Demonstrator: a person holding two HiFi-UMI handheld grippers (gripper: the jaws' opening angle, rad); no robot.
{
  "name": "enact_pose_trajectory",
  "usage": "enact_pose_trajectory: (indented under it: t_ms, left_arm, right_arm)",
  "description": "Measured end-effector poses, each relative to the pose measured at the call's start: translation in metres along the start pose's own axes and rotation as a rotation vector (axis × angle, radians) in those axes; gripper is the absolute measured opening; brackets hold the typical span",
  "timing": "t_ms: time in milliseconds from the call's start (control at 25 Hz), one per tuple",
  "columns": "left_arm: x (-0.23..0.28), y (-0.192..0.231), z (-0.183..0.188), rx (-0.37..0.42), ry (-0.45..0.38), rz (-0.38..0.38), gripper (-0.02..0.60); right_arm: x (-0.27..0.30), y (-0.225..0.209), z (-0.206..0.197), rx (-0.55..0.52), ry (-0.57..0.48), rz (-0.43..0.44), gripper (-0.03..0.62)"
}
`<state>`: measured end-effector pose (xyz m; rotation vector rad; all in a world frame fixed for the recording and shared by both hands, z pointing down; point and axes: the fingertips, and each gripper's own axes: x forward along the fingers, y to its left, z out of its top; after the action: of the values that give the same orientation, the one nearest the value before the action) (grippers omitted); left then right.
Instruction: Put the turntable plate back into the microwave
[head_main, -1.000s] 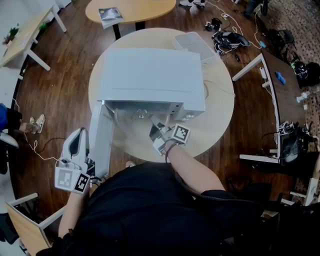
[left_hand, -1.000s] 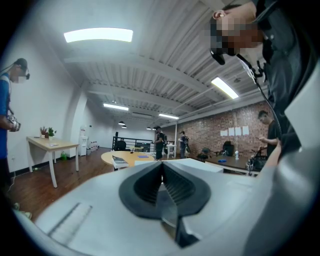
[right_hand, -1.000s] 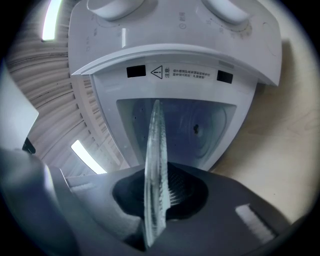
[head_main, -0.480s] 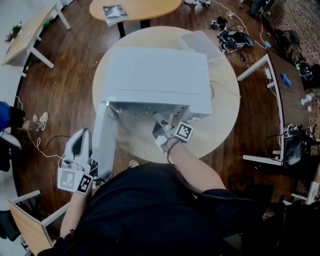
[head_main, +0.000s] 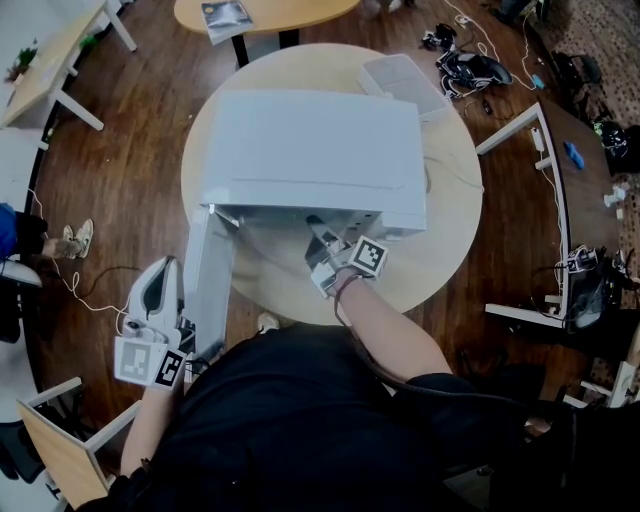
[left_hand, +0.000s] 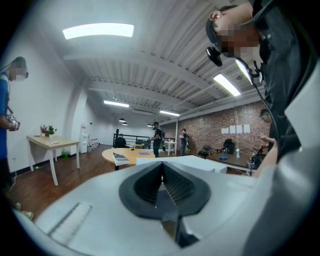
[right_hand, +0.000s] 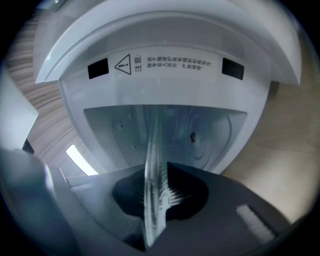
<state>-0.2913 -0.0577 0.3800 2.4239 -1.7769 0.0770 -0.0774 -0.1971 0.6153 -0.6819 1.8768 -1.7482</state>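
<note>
A white microwave (head_main: 310, 150) stands on a round wooden table (head_main: 445, 230), its door (head_main: 207, 285) swung open to the left. My right gripper (head_main: 320, 243) is at the mouth of the cavity, shut on the clear glass turntable plate. In the right gripper view the plate (right_hand: 152, 160) shows edge-on between the jaws of the right gripper (right_hand: 155, 195) and reaches into the lit cavity (right_hand: 200, 137). My left gripper (head_main: 156, 290) hangs left of the open door. In its own view the left gripper (left_hand: 161, 187) is shut and holds nothing.
A clear plastic box (head_main: 400, 80) lies on the table behind the microwave. A second table with a book (head_main: 225, 18) stands beyond it, and desks (head_main: 555, 160) and cables (head_main: 465, 70) are to the right. People (left_hand: 156, 135) stand far off.
My right gripper has carried the plate a little further toward the microwave's opening. The left gripper has stayed where it was.
</note>
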Motion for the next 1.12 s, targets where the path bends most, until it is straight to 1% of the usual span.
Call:
enact_pose_trajectory:
  t_ms: [200,360,640,880,1120]
  left_arm:
    - [0.005,-0.001,0.001,0.004,0.005,-0.008,0.0]
    - [0.004,0.001,0.001,0.006,0.004,0.001,0.0]
    - [-0.001,-0.001,0.0,0.018,0.011,0.02,0.0]
    - [-0.003,-0.003,-0.003,0.017,0.019,0.032,0.0]
    - [-0.001,-0.005,0.001,0.014,0.03,0.033,0.0]
  right_arm:
    - [0.005,0.003,0.004,0.007,-0.003,0.007,0.025]
    - [0.008,0.002,0.005,0.01,-0.005,0.007,0.025]
    - [0.008,-0.005,0.011,0.006,-0.001,-0.024,0.025]
    - [0.011,-0.005,0.02,0.006,-0.027,-0.015,0.025]
    - [0.017,-0.007,0.015,0.008,-0.016,-0.018,0.025]
